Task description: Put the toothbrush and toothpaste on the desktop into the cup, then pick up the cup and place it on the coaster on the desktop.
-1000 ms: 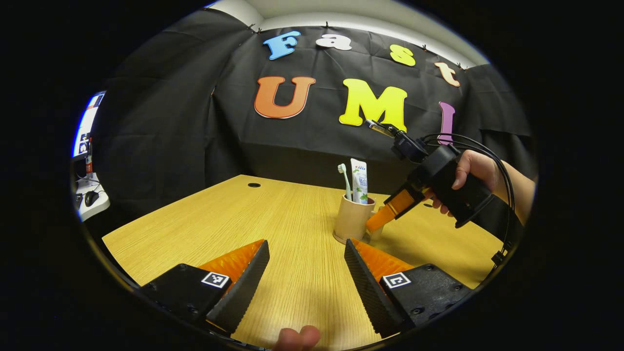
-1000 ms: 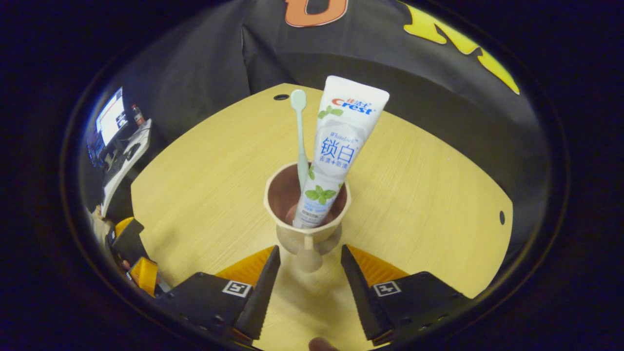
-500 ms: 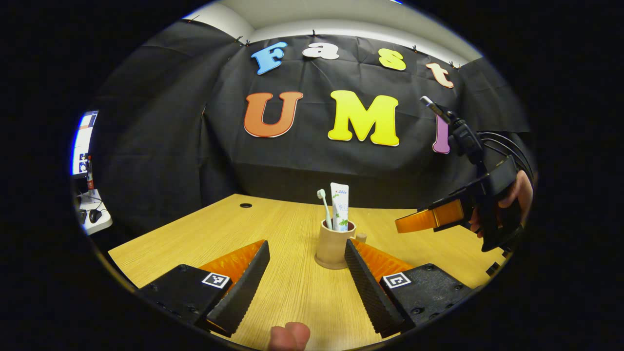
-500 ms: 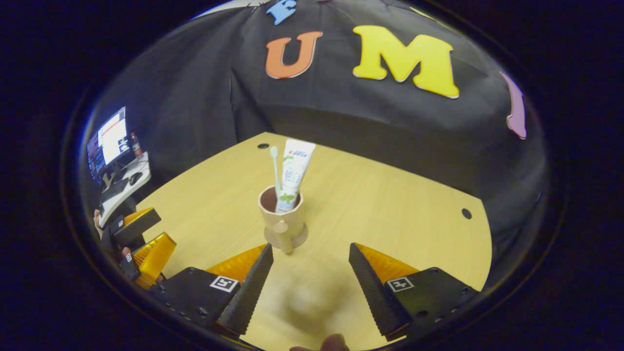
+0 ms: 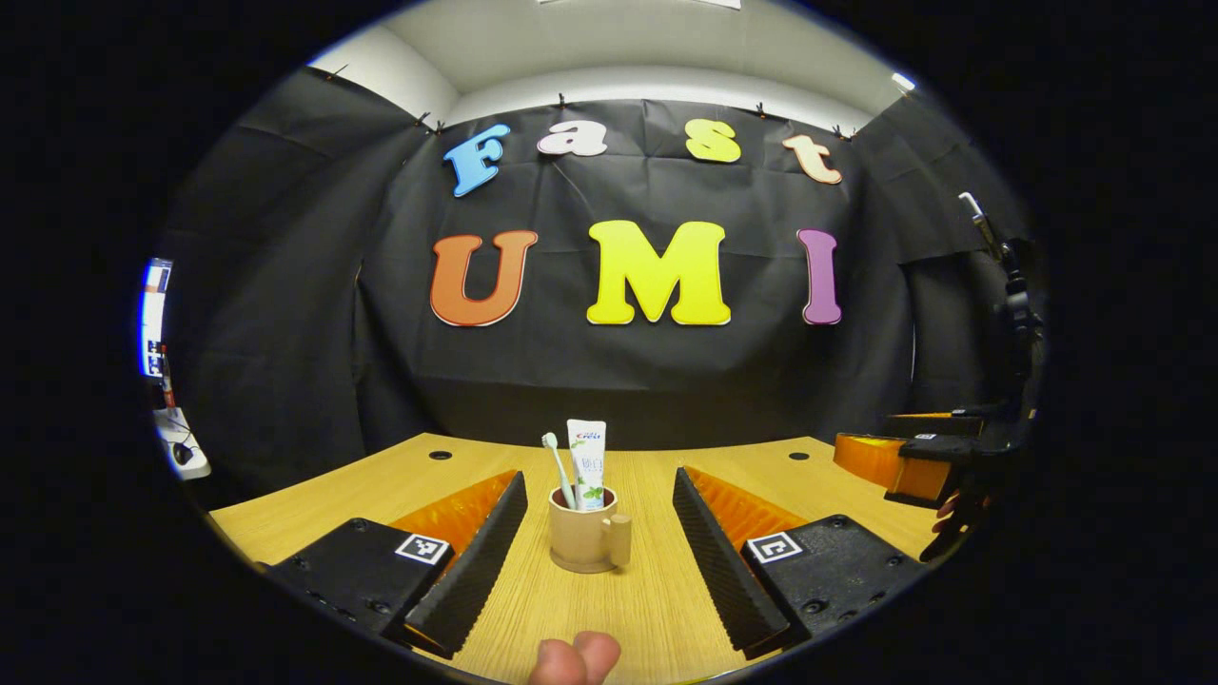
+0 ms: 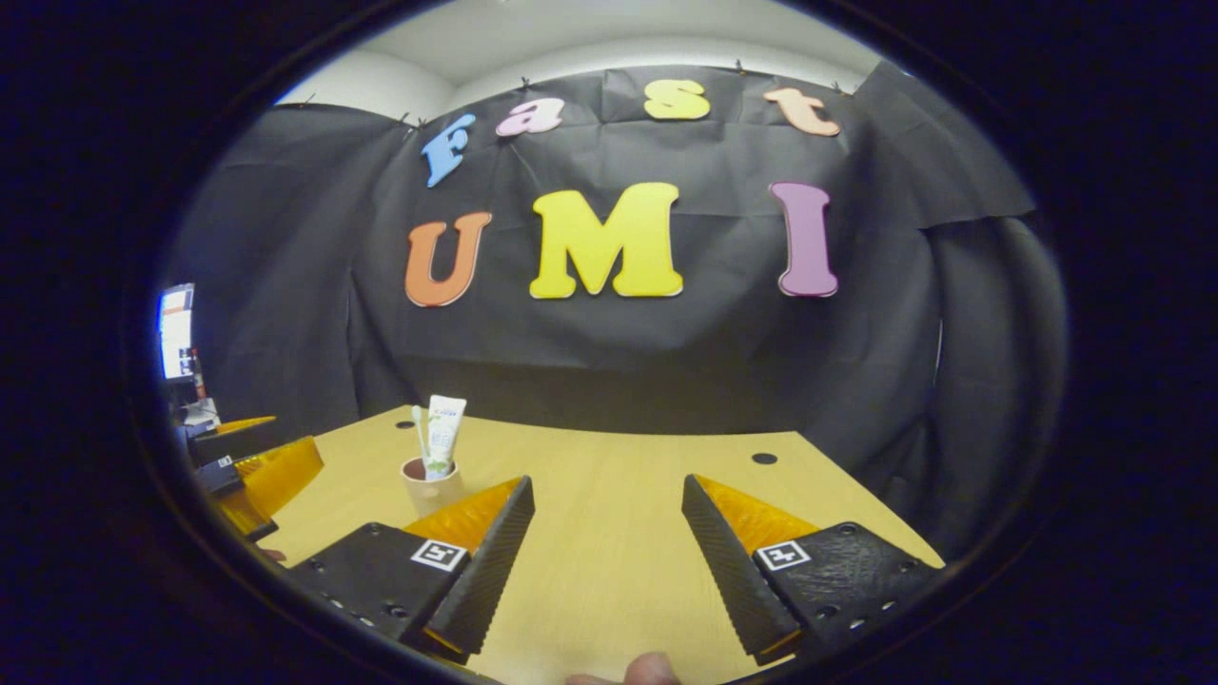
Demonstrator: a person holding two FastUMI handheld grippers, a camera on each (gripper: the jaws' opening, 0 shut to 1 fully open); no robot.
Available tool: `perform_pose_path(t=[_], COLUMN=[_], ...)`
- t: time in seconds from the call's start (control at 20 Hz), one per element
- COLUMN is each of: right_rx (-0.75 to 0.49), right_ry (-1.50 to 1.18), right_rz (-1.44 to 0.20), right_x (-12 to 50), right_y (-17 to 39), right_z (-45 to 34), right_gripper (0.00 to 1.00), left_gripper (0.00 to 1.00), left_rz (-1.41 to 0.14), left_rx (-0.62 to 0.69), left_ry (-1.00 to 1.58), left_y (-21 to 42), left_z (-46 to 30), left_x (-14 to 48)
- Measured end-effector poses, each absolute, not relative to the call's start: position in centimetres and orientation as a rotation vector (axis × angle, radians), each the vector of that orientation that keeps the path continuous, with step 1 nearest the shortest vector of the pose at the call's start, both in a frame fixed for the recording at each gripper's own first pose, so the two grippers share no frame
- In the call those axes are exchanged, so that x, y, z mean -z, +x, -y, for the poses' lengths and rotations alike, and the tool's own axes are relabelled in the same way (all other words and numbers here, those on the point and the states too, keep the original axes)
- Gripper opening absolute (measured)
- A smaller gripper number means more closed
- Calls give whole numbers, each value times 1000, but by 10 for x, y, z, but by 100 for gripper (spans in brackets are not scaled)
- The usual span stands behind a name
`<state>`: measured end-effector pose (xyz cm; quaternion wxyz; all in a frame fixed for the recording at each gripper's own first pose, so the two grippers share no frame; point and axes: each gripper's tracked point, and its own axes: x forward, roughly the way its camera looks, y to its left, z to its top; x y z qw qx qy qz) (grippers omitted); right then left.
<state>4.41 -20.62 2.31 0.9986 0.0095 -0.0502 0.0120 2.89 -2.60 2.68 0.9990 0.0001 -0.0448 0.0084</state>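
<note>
Both grippers have pulled back, jaws apart and empty. I see the cup on its coaster, toothbrush and toothpaste inside; task looks finished.

Both views sharp, no motion blur. Light comes from overhead: ceiling strip bright, black cloth wall dim and matte, no glare on it. Bench evenly lit, warm, soft sheen, wood grain crisp. Cup throws only a faint soft shadow at its base. Heavy fisheye bending: bench edge and wall folds curve hard near the rim, and detail darkens there. Monitor at far left blown out, unreadable. Fingertip at bottom edge slightly soft.
</note>
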Motion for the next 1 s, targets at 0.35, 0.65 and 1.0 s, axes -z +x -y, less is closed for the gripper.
perform_pose_path(t=[0.35, 0.65, 1.0], right_rx=[55, 60, 68], right_ry=[51, 23, -5], right_rz=[226, 239, 256], right_x=[-27, -23, -24], right_y=[15, 15, 12], right_z=[211, 204, 201], right_gripper=[94, 94, 94], left_gripper=[97, 97, 97], left_rz=[120, 115, 114], left_rx=[-8, -19, -22], left_ry=[-7, 6, 15], left_y=[30, 33, 32], left_z=[39, 34, 36], left_x=[-22, -23, -24])
